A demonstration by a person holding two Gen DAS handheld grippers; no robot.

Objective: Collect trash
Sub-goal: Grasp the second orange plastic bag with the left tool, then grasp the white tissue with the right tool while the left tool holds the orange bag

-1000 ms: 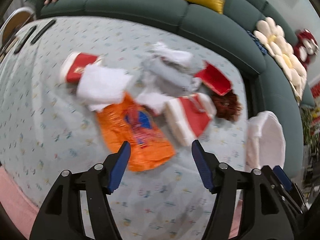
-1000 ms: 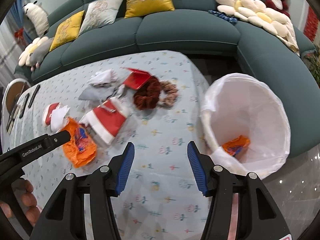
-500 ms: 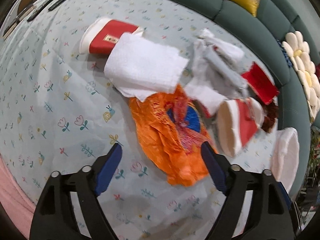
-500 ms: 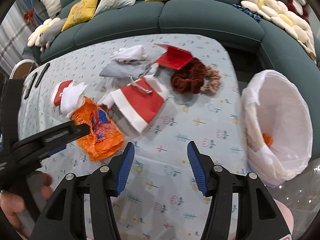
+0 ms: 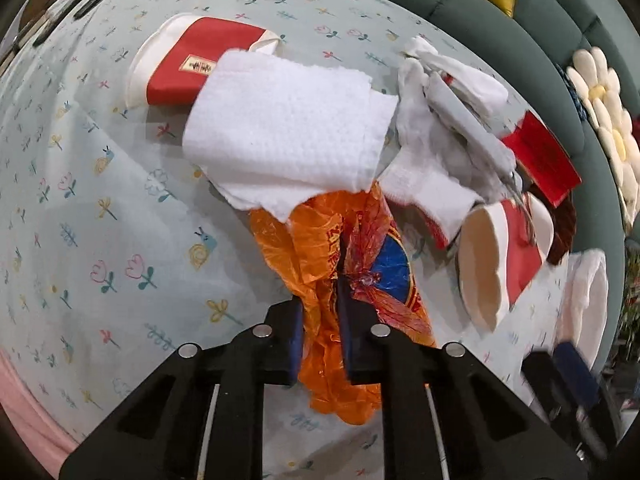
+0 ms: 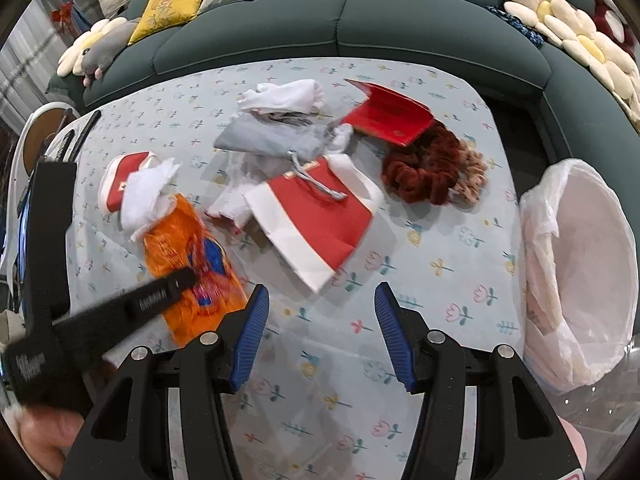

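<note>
Two grippers hang over the counter (image 6: 440,216) with its flowered cloth. The left gripper (image 5: 320,312) points steeply down, its fingers narrow and closing on the crumpled orange wrapper (image 5: 320,240), which bunches up between the blue pads. A white paper towel (image 5: 288,132) overlaps the wrapper's far end and leans on a red paper cup (image 5: 188,60) lying on its side. The right gripper (image 6: 318,312) hovers above bare cloth with its fingers moderately wide and nothing between them. Just beyond it lies a second red cup (image 6: 320,220), tipped over. The white-lined trash bin (image 6: 580,264) stands off the counter's right edge.
</note>
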